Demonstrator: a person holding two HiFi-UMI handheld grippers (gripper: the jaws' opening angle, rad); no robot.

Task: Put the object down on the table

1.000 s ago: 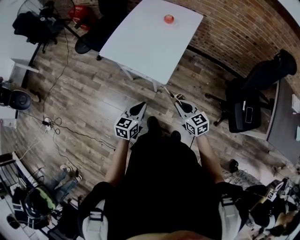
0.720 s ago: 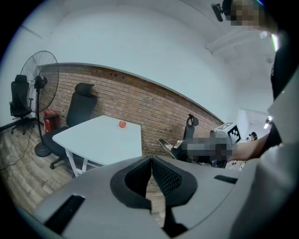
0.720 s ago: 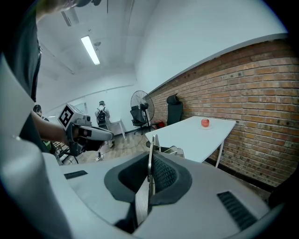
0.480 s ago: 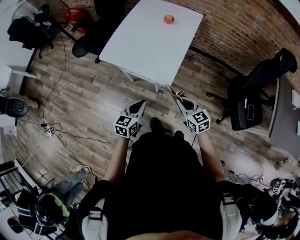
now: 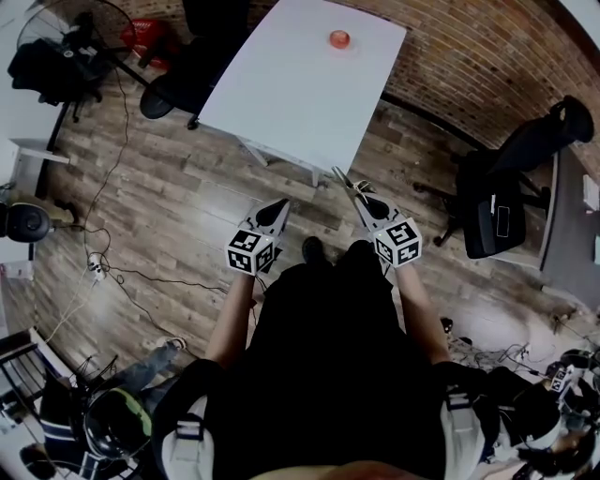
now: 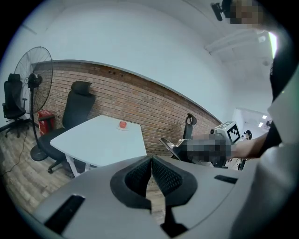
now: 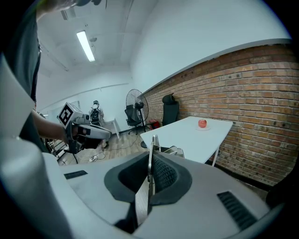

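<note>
A white table point(image 5: 281, 89) stands ahead of me on the wood floor, with a small red fruit-like thing point(image 5: 338, 38) on a saucer at its far end. My right gripper point(image 5: 362, 202) is shut on a thin flat metal utensil point(image 5: 343, 180), like a knife blade, that sticks out toward the table's near corner. In the right gripper view the blade point(image 7: 153, 142) stands on edge between the pads, with the table point(image 7: 187, 133) beyond it. My left gripper point(image 5: 284, 205) hovers over the floor, shut with nothing in it; its pads point(image 6: 140, 175) meet.
A black office chair point(image 5: 178, 80) stands at the table's left side, another point(image 5: 511, 178) at the right by a grey desk point(image 5: 567, 234). A fan point(image 5: 70, 23) and cables point(image 5: 108, 258) lie to the left. A brick wall point(image 5: 469, 47) runs behind the table.
The view has shifted slightly: floor clutter at the left slid down and back while the table stayed ahead. Both grippers keep the same pose, the right one holding the utensil throughout.
</note>
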